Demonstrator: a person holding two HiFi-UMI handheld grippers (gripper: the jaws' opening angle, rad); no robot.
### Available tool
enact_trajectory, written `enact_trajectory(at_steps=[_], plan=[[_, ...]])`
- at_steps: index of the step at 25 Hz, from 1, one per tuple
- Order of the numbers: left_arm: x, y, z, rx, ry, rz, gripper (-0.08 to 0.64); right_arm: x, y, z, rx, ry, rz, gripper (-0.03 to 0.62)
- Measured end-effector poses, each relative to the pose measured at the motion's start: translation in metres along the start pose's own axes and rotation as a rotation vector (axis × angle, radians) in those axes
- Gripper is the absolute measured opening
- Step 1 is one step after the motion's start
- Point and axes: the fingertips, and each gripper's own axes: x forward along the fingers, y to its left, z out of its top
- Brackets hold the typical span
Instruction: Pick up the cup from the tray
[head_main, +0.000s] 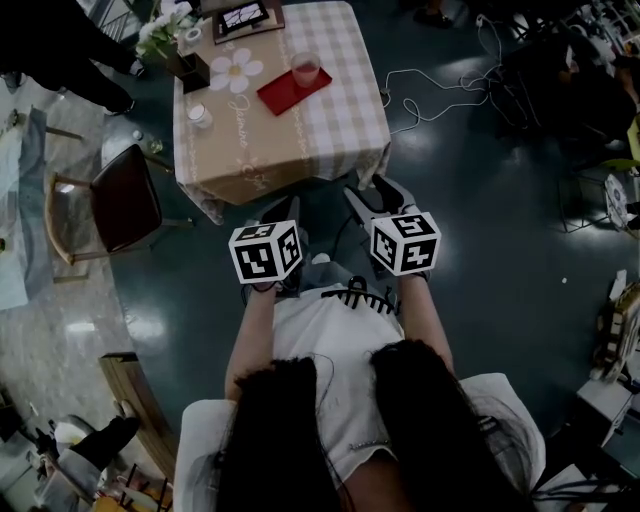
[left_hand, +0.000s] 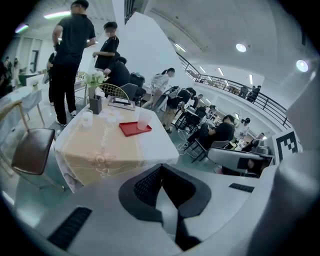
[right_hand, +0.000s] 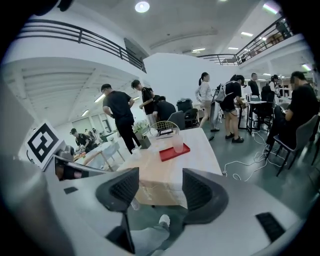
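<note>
A clear cup (head_main: 305, 68) stands on a red tray (head_main: 285, 95) at the far right of a table with a checked cloth (head_main: 330, 130). Both grippers hang in the air on the near side of the table, well short of the tray. My left gripper (head_main: 284, 211) has its jaws together with nothing between them; in its own view (left_hand: 161, 166) the cup (left_hand: 143, 120) and the tray (left_hand: 134, 129) lie far ahead. My right gripper (head_main: 375, 192) stands open and empty (right_hand: 160, 184), with the cup (right_hand: 178, 144) and the tray (right_hand: 172, 152) ahead of it.
On the table are a flower vase (head_main: 183, 58), a small glass (head_main: 200, 115) and a dark framed board (head_main: 245, 17). A brown chair (head_main: 125, 200) stands left of the table. White cables (head_main: 430, 85) trail on the floor to the right. People (right_hand: 120, 117) stand beyond the table.
</note>
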Motion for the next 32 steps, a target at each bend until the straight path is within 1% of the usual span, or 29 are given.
enact_trajectory(at_steps=[3,6,9,12,18,22,26,32], plan=[[0.012,0.003,0.006,0.008,0.013,-0.002,0.008,0.004,-0.008,0.01,0.004,-0.038,0.0,0.316],[0.024,0.004,0.019,0.012,0.016,-0.012,0.008,0.014,-0.017,0.017,-0.004,-0.026,-0.011,0.333],[0.036,0.008,0.036,0.021,0.014,-0.018,0.008,0.028,-0.025,0.026,-0.01,-0.015,-0.015,0.339],[0.046,0.019,0.054,0.013,0.014,-0.011,0.008,0.047,-0.026,0.039,-0.033,-0.006,-0.017,0.351],[0.068,0.043,0.096,0.004,0.011,-0.007,0.008,0.09,-0.026,0.078,-0.04,-0.023,0.002,0.354],[0.081,0.055,0.123,0.0,0.005,-0.017,0.008,0.115,-0.028,0.098,-0.059,-0.015,-0.018,0.354],[0.092,0.069,0.142,-0.002,0.013,-0.024,0.008,0.135,-0.031,0.112,-0.079,0.002,-0.04,0.354],[0.104,0.091,0.165,0.009,0.027,-0.032,0.008,0.165,-0.031,0.121,-0.08,0.027,-0.064,0.361]])
